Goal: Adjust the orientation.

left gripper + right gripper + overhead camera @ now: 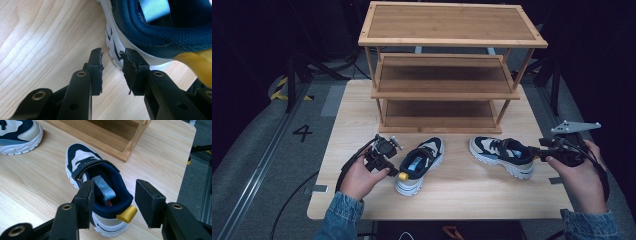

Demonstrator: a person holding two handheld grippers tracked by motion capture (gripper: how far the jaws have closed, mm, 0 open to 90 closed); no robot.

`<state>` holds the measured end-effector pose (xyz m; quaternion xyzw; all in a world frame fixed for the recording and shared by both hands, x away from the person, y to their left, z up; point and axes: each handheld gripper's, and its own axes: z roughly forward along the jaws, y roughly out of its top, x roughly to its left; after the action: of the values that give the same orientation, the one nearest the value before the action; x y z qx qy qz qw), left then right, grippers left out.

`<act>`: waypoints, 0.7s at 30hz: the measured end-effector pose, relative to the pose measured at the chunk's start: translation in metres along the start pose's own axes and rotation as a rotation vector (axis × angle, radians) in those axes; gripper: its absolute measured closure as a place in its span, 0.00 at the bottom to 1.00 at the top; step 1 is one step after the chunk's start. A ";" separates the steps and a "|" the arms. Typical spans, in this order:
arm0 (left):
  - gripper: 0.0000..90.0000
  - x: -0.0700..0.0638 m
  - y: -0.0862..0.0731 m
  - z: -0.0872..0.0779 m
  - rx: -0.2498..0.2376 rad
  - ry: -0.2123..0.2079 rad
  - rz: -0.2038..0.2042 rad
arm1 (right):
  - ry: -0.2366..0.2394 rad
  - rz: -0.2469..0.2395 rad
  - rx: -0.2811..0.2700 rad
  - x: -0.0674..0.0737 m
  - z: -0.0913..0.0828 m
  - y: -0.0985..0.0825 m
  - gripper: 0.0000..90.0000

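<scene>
Two navy, beige and white sneakers lie on the wooden table point(462, 197). The left sneaker point(419, 165) points toward the far right, and my left gripper point(393, 169) sits low at its heel. In the left gripper view the jaws point(112, 66) stand apart over bare wood; the white heel sole point(113, 51) lies just past the tips, with the yellow pull tab point(197, 63) at the right. My right gripper point(536, 150) is at the heel of the right sneaker point(502, 152). Its jaws point(115, 202) straddle the heel collar point(112, 206), and the right pad stands clear of the yellow tab point(127, 214).
A three-tier wooden shoe rack point(442, 85) stands at the back of the table, just behind both sneakers. Its lower corner point(125, 152) is close to the right sneaker's toe. The table edge point(190, 145) and grey floor lie to the right.
</scene>
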<state>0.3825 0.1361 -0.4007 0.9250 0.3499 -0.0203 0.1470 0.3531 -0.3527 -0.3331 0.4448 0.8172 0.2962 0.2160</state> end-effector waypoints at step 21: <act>0.69 -0.040 0.028 0.015 0.026 -0.062 0.148 | -0.007 0.003 0.001 0.000 -0.003 -0.004 0.56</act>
<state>0.3715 0.0856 -0.4025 0.9491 0.2753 -0.0427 0.1471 0.3489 -0.3548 -0.3338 0.4472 0.8159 0.2944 0.2183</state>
